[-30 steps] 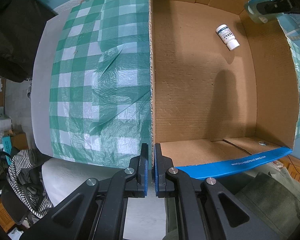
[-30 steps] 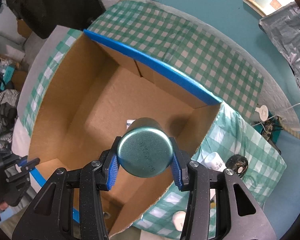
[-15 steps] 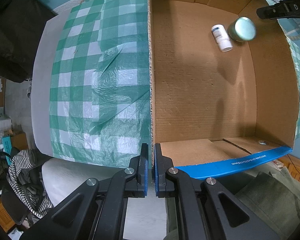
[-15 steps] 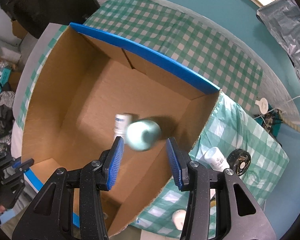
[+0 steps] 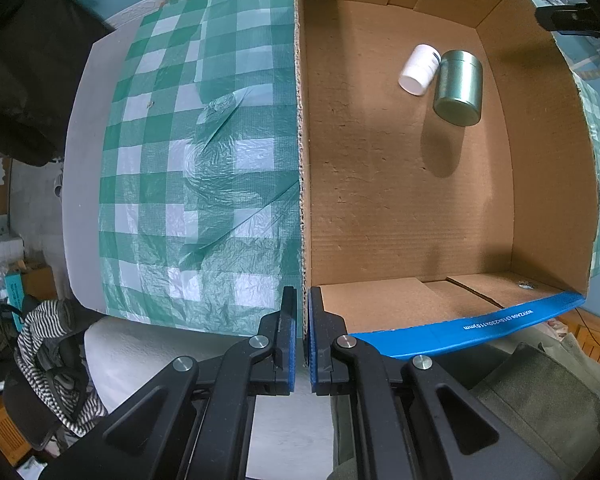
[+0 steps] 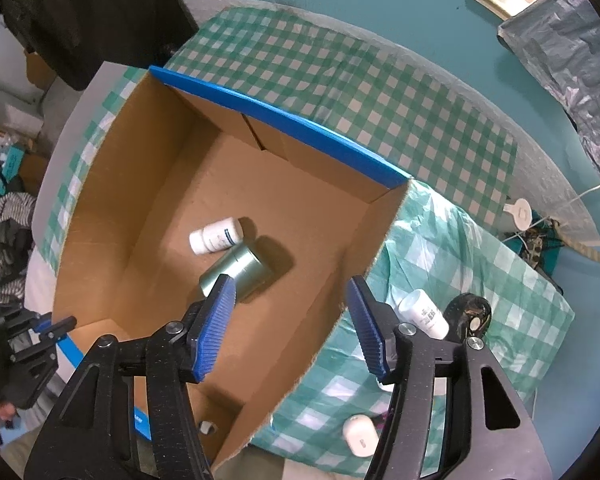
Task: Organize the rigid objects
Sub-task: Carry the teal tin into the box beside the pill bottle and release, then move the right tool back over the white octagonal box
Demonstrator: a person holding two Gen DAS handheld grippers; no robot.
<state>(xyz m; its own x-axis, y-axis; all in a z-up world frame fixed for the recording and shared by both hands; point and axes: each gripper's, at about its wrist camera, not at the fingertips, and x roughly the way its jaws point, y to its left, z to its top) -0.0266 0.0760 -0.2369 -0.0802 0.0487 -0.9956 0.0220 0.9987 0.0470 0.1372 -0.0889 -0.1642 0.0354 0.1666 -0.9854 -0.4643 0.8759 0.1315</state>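
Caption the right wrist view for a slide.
Open right gripper above the cardboard box, where a green tin and white bottle lie side by side.

Two wrist fisheyes, both looking steeply down over one cardboard box (image 5: 400, 200).

The left wrist view sits above the box's near corner, facing down along its tongs (image 5: 302, 336), with the checked surface (image 5: 204, 168) to the left and the box interior to the right. The right wrist view hangs over the opposite side of the box (image 6: 148, 216), somewhat higher. Both share the box floor, the green tin (image 5: 458, 88) (image 6: 240, 270) and the white bottle (image 5: 418, 69) (image 6: 216, 236).
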